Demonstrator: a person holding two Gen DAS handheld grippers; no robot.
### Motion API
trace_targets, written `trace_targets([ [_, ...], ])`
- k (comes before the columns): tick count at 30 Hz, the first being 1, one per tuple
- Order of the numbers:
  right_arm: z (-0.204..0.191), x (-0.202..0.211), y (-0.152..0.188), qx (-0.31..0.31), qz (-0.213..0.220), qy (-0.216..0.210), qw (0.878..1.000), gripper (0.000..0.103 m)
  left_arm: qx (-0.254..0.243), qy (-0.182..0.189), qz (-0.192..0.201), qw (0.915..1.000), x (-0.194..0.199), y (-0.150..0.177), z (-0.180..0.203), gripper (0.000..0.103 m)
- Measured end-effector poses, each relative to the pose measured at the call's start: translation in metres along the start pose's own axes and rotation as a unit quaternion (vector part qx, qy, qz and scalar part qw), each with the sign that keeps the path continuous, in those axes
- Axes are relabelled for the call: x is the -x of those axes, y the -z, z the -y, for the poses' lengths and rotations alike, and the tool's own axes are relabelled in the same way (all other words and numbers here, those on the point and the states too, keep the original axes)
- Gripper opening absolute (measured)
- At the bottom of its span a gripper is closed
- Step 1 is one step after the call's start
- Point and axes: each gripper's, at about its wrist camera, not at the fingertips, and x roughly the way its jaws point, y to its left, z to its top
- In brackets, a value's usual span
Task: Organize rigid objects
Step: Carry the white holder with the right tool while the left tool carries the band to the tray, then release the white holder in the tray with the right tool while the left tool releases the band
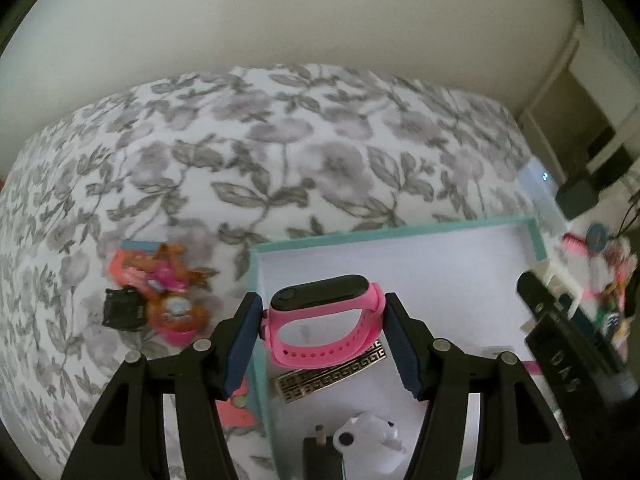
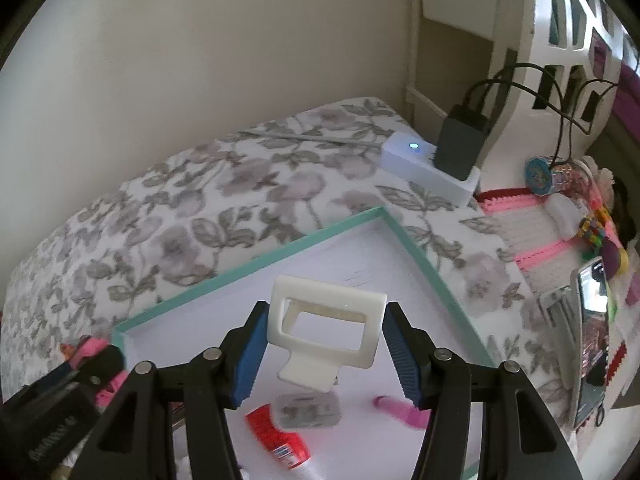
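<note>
- Bedroom setup: floral bedspread (image 1: 280,152) is serving as the work surface, with a teal-rimmed box (image 1: 400,230) sitting on it near the plain wall; everything below is located relative to that box.
- Left gripper (image 1: 320,320) is holding a pink smartwatch (image 1: 324,320) between its blue pads, band loop facing the camera, jaws clamped on its two ends. Watch is hanging just above the box floor, over the near-left part of the box.
- Right gripper (image 2: 322,334) is carrying a white plastic clip (image 2: 326,330), a rectangular frame with a tab underneath. Left pad is touching it; right pad looks close or touching, so I'm judging it clamped. Clip is hovering over the box interior.
- Already lying inside the box: gold-patterned bar (image 1: 332,372), white earbud case (image 1: 372,436), red-capped tube (image 2: 280,436), clear blister pack (image 2: 308,410), pink item (image 2: 400,406).
- Still sitting outside, left of the box: orange and pink toy pile (image 1: 164,280) and a small black object (image 1: 122,308).
- Right of the box: white hub (image 2: 428,168) with a dark adapter plugged in, plus a pink crocheted mat (image 2: 528,224) with trinkets — probably not part of the sort.
- Judgement: roughly half done; both held items are needing release into the box, then the toy pile is remaining.
</note>
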Motion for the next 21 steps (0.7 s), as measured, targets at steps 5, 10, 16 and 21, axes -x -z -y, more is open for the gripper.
trace_targets([
  [5,0.007,-0.011,-0.003,-0.001,-0.006,0.013,1.0,0.06,-0.002,0.003,-0.013,0.9999,-0.02,0.001,0.007,0.063],
  [10,0.009,-0.019,-0.001,-0.001,-0.018,0.015,1.0,0.06,-0.002,0.004,-0.008,1.0,-0.022,0.001,0.006,0.063],
  [16,0.004,-0.026,0.005,0.009,-0.033,0.014,0.999,0.06,0.004,0.01,-0.01,0.9999,-0.025,0.0,0.001,0.063],
  [21,0.005,-0.033,0.009,0.01,-0.048,0.015,0.999,0.06,0.014,0.013,-0.014,0.9997,-0.027,-0.001,-0.005,0.065],
])
